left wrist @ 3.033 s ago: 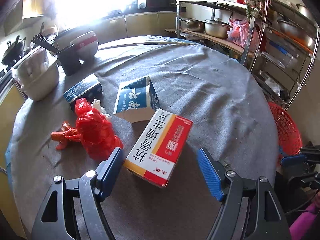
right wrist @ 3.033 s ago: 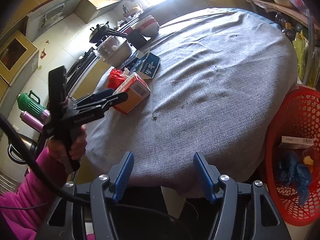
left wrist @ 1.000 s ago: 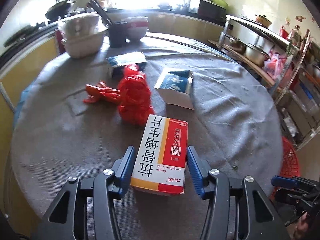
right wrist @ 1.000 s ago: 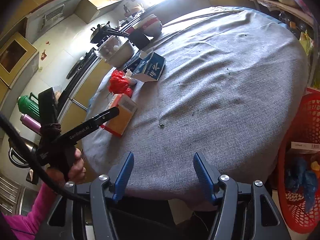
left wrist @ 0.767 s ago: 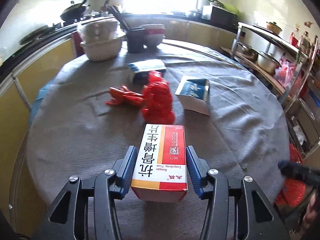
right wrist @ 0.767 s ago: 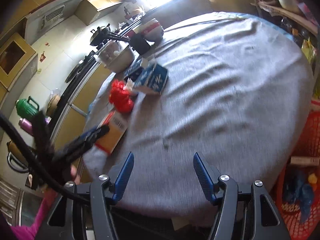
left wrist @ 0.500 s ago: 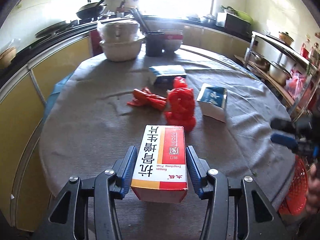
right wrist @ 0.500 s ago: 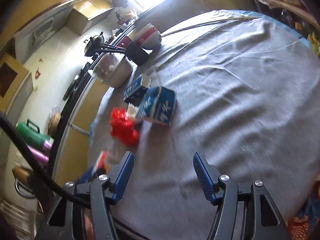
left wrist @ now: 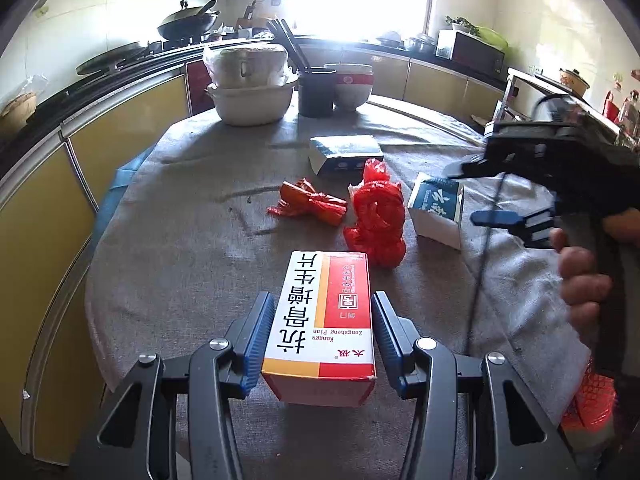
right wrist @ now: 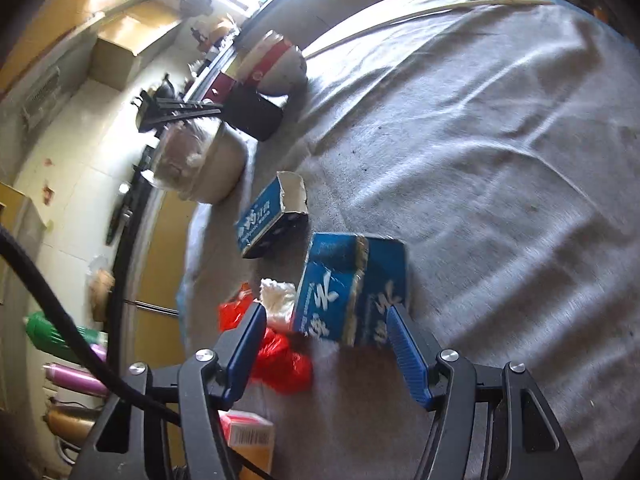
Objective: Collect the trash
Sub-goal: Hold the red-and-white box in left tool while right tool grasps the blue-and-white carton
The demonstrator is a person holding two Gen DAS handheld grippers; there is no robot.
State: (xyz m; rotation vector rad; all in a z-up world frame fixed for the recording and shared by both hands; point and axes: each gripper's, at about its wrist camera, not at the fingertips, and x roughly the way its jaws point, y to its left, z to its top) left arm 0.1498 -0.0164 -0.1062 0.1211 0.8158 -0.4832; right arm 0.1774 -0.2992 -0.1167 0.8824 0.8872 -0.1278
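— Two grippers over the table, and only one has anything. The left gripper has its blue pads pressed on both long sides of the red-and-white carton, jaws narrowed to the carton's width, at the near edge.

— And the other one?

— The right gripper stands partly open and grips nothing. The blue open carton lies on the grey cloth just beyond its fingertips, a little inside the gap, but neither pad presses on it.

— What trash lies around that carton?

— Just to its left, the crumpled red plastic bag, with a bit of white tissue tucked against it. Left again, a twisted red wrapper. Farther back, a second blue box with a torn end.

— And at the far side?

— White stacked bowls, a black chopstick holder, a red-banded bowl. On the right, a hand on the right gripper's handle, and below the table edge a red basket.
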